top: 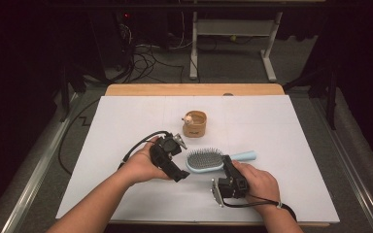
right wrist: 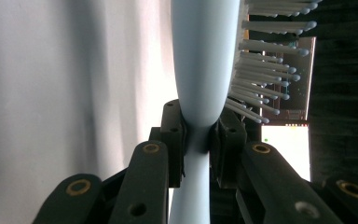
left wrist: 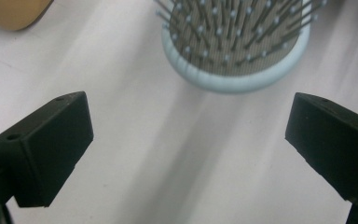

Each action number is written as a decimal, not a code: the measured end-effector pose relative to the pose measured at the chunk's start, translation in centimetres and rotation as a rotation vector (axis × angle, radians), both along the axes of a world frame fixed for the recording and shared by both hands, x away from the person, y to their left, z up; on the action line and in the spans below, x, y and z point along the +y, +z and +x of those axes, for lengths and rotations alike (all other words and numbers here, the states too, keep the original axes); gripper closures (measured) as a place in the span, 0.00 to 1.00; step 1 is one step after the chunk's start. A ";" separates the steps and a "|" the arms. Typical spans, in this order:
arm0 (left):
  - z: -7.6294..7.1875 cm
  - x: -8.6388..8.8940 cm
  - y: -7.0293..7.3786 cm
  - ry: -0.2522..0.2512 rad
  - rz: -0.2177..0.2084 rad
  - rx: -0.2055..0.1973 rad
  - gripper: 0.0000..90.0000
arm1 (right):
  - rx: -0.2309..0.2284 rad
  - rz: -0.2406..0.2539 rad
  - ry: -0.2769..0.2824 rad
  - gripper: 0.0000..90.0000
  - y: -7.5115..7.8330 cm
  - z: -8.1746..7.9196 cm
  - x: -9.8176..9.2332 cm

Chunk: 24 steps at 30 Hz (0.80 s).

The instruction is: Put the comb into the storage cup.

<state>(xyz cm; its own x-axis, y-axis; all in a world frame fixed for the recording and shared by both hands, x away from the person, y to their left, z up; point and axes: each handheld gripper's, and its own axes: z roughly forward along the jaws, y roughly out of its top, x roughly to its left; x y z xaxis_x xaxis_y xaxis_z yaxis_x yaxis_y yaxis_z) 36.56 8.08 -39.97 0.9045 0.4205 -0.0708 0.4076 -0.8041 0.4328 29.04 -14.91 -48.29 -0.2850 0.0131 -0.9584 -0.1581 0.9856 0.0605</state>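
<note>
From the high view I see the light blue hairbrush (top: 205, 160) lying bristles-up on the white surface (top: 272, 126), a small tan cup (top: 194, 124) beyond it. My left gripper (top: 180, 175) sits just left of the brush head; my right gripper (top: 227, 160) meets the brush neck.

In the left gripper view my fingers (left wrist: 46, 144) stand wide apart, holding nothing, the brush head just ahead.

In the right gripper view my fingers (right wrist: 173, 135) are clamped on the brush's narrow neck.
</note>
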 end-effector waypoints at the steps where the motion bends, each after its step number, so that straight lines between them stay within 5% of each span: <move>1: 0.0 0.0 0.0 0.000 0.000 0.000 0.01 | 0.000 0.000 0.000 0.87 0.0 0.0 0.0; 16: 0.4 2.6 -0.9 0.071 -0.006 0.014 0.00 | -0.004 -0.009 -0.011 0.87 0.2 0.1 -0.8; 24: 0.5 3.6 -1.6 0.097 0.025 0.005 0.00 | 0.000 -0.007 -0.026 0.87 0.1 0.1 -1.2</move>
<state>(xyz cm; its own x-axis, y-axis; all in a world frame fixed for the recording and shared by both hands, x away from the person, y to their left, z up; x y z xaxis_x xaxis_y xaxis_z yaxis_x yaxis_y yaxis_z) 37.09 11.64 -41.59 0.8589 0.5081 -0.0640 0.4867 -0.7709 0.4109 29.17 -16.07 -48.19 -0.2849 0.0134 -0.9585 -0.1327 0.9897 0.0533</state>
